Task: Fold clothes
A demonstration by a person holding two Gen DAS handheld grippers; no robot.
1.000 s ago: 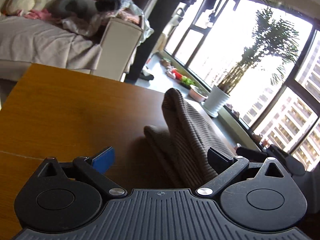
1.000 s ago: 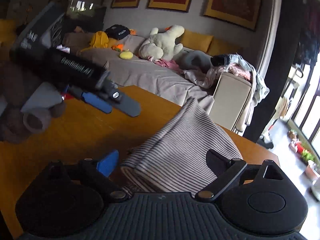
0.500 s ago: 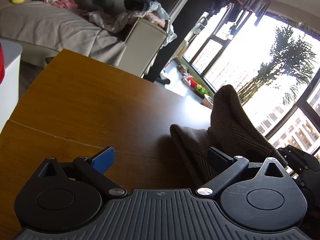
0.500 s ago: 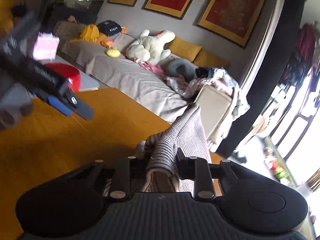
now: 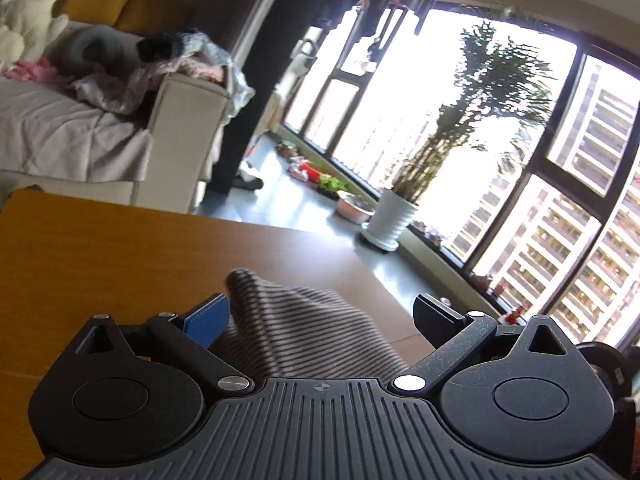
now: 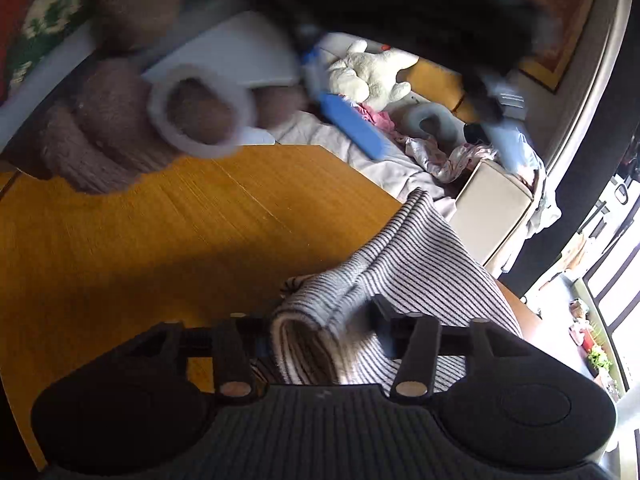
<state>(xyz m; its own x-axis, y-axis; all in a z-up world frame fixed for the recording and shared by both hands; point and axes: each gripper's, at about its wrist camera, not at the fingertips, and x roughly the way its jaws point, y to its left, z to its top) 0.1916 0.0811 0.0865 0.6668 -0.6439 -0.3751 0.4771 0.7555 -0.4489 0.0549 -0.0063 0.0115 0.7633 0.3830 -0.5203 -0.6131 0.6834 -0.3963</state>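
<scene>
A brown-and-white striped garment (image 5: 304, 332) lies bunched on the wooden table (image 5: 100, 264). In the left wrist view my left gripper (image 5: 320, 316) is open wide just above it, its blue pad (image 5: 208, 318) touching the cloth's left edge. In the right wrist view a thick fold of the garment (image 6: 320, 320) sits between the fingers of my right gripper (image 6: 320, 328). Its jaws are opening and no longer pinch the cloth. The left gripper (image 6: 448, 158) shows blurred above the table's far edge, held by a person's hand (image 6: 108, 136).
Beyond the table's far edge stands a sofa (image 5: 68, 136) with a white plush toy (image 6: 372, 72) and loose clothes. A potted plant (image 5: 392, 216) stands on the floor by the tall windows (image 5: 560, 200). The table's right edge (image 5: 376, 276) runs close to the garment.
The right gripper, shut on the fold half a second ago, has spread its jaws. The garment's raised peak has dropped flatter. The left gripper has swung over the cloth and closer to the right camera.
</scene>
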